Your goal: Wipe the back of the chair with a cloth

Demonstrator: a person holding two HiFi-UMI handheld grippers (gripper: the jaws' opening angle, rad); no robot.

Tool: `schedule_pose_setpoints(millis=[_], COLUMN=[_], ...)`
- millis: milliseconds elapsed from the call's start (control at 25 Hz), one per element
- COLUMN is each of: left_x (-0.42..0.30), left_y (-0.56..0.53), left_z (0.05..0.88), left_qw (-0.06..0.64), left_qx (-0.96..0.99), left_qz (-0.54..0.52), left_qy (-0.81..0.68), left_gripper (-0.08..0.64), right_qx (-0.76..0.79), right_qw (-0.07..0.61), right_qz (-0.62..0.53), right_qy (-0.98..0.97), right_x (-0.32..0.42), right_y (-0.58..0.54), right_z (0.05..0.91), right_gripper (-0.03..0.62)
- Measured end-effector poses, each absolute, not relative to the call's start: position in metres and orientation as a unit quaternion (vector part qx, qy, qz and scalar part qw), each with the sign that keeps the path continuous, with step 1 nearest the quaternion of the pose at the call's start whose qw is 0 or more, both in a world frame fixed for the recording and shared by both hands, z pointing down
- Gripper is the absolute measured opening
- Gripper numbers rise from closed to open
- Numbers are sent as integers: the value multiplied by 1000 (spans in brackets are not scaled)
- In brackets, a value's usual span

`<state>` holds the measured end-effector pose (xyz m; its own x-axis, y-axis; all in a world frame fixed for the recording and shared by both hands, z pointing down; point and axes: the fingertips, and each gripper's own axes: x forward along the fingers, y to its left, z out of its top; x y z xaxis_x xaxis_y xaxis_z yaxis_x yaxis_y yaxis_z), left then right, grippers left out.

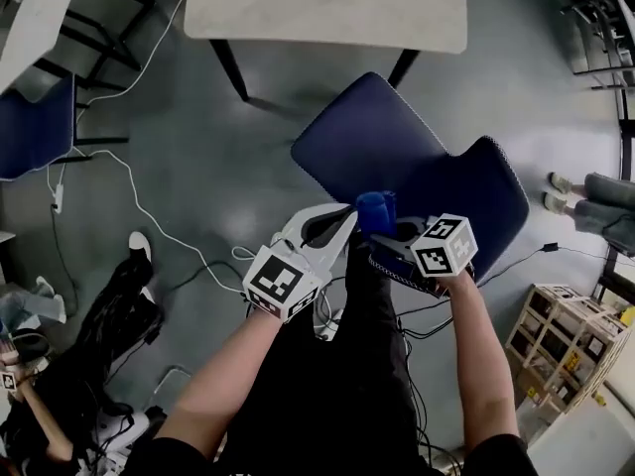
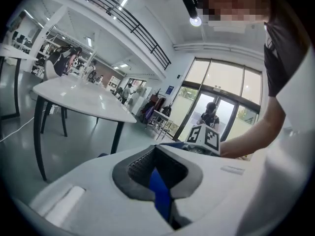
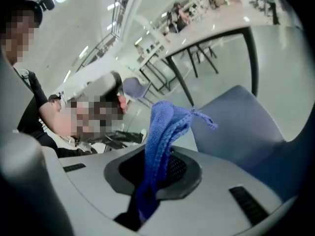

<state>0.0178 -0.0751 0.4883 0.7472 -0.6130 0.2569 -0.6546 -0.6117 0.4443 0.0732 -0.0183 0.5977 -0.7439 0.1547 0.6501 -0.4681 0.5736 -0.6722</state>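
The left tool (image 1: 342, 228) and the right tool (image 1: 387, 238) are held close together in front of the person, their tips nearly meeting above the chair back (image 1: 491, 201). Between the tips stands a bunched blue cloth (image 1: 375, 209), its free end pointing up.

In the right gripper view, the right tool (image 3: 155, 176) has its jaws pressed together on the cloth (image 3: 162, 127). The fabric rises out of the slit in a folded ridge, with a frayed corner trailing towards the navy chair (image 3: 246, 127) beyond. In the left gripper view, the left tool (image 2: 160, 181) also has its jaws closed, pinching a narrow blue strip of the cloth (image 2: 158, 191) in the slit. The right tool's marker cube (image 2: 206, 137) shows just past the left tool's tips.

From the head view, the chair (image 1: 377, 142) stands on the grey floor (image 1: 198, 167) with its seat facing away from the person. Its backrest is on the near side, directly under the right tool. The cloth sits over the inner edge of the backrest; whether it touches the upholstery cannot be told.

A white tabletop (image 1: 327, 8) on dark legs stands just beyond the chair seat. A white cable (image 1: 129, 186) snakes across the floor to the left, near a second blue chair (image 1: 35, 127). A wooden crate (image 1: 561, 345) sits at the lower right.
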Motion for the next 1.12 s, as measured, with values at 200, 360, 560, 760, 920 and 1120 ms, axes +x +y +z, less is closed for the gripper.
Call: schedule_pose_setpoints(millis=[200, 360, 560, 760, 920, 1120], left_x=[30, 26, 27, 28, 32, 23], left_y=[-78, -90, -102, -106, -107, -101], left_z=[436, 402, 331, 268, 223, 197], left_qw=[257, 264, 226, 191, 154, 112], left_qx=[904, 902, 912, 917, 923, 927], left_qz=[47, 48, 36, 12, -4, -7], left_qy=[-337, -337, -340, -350, -353, -359], left_gripper=[8, 8, 8, 8, 8, 8], right_qx=[177, 266, 329, 367, 387, 392], right_qw=[261, 205, 160, 120, 88, 68], right_qz=[416, 368, 275, 211, 168, 135], right_qy=[-853, -867, -889, -898, -902, -907], right_x=[84, 84, 78, 80, 88, 80], right_y=[-44, -78, -96, -97, -102, -97], right_z=[521, 469, 379, 301, 249, 209], right_gripper=[61, 61, 61, 61, 61, 61])
